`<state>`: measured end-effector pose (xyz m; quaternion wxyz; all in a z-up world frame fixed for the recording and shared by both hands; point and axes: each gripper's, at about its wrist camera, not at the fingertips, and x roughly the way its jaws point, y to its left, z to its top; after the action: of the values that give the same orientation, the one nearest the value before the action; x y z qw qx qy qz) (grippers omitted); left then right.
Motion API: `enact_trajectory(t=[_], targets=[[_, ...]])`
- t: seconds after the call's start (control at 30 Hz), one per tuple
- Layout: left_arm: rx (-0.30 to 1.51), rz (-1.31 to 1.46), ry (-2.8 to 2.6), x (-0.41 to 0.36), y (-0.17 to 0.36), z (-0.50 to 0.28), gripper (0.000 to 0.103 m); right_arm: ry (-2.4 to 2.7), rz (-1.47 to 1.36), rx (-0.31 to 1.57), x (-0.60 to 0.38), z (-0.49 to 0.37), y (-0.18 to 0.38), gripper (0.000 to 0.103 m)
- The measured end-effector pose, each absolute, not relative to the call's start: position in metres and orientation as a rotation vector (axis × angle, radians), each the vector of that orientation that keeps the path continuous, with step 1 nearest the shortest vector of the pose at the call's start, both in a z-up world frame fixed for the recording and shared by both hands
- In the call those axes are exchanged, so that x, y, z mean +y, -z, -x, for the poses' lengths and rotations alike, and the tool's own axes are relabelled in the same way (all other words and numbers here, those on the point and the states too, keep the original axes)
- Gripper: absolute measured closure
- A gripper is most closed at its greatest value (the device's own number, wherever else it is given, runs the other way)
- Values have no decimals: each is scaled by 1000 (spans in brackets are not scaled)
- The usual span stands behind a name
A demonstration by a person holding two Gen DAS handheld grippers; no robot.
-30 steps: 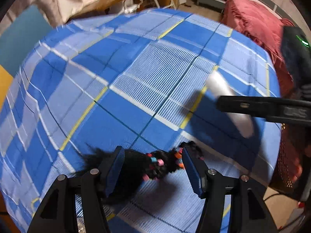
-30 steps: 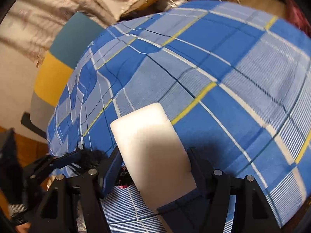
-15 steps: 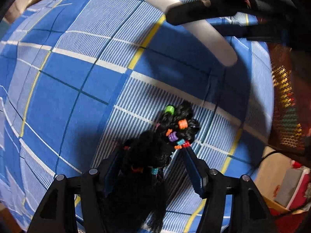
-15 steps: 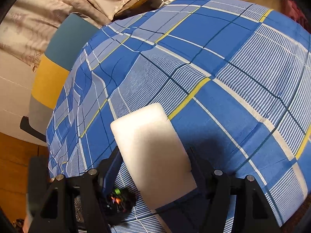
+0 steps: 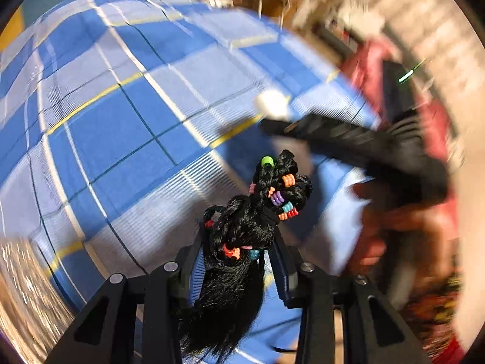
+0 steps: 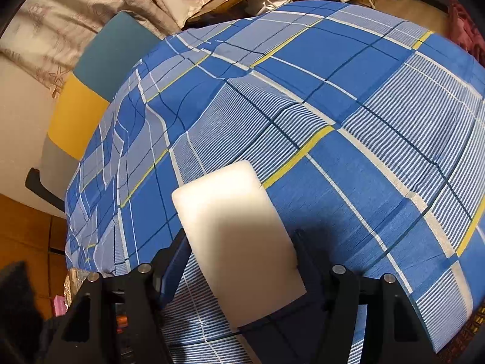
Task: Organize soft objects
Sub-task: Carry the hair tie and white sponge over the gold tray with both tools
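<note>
My left gripper (image 5: 238, 261) is shut on a black braided hairpiece with coloured beads (image 5: 257, 212) and holds it up off the blue plaid cloth (image 5: 121, 121). Its loose hair hangs down between the fingers. My right gripper (image 6: 242, 257) is shut on a white foam block (image 6: 233, 227) and holds it above the same plaid cloth (image 6: 348, 106). In the blurred left wrist view the right gripper (image 5: 333, 133) shows to the right, with the foam's white end (image 5: 272, 106) sticking out.
A teal, yellow and grey chair (image 6: 91, 91) stands at the cloth's far left edge. Beige bedding (image 6: 106, 6) lies behind it. A red fabric thing (image 5: 394, 75) is at the right. Wooden floor (image 6: 24, 236) shows at lower left.
My left gripper has closed on the hairpiece, lifted it off the cloth and swung. The right gripper still holds the foam block, now a little higher over the cloth.
</note>
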<state>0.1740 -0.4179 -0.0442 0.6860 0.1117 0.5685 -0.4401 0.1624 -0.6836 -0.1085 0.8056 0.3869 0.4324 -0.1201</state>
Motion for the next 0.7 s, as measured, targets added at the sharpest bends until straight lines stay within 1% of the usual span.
enact_trajectory(t=[0.17, 0.33, 0.37, 0.47, 0.53, 0.6, 0.7], targets=[[1158, -24, 1076, -367, -4, -149, 65, 246, -800, 932, -676, -163, 109, 35], [1106, 180, 1151, -314, -23, -132, 65, 246, -757, 962, -663, -167, 115, 35], [1095, 220, 1147, -314, -25, -137, 65, 247, -746, 965, -662, -167, 115, 35], [1051, 316, 1105, -256, -40, -137, 65, 238, -706, 953, -656, -169, 110, 35], [1021, 345, 1083, -227, -48, -138, 65, 227, -707, 934, -655, -168, 107, 36], [977, 375, 1006, -182, -60, -140, 65, 225, -710, 919, -654, -167, 104, 35], [934, 432, 871, -127, -58, -150, 65, 228, -708, 891, -652, -165, 98, 35]])
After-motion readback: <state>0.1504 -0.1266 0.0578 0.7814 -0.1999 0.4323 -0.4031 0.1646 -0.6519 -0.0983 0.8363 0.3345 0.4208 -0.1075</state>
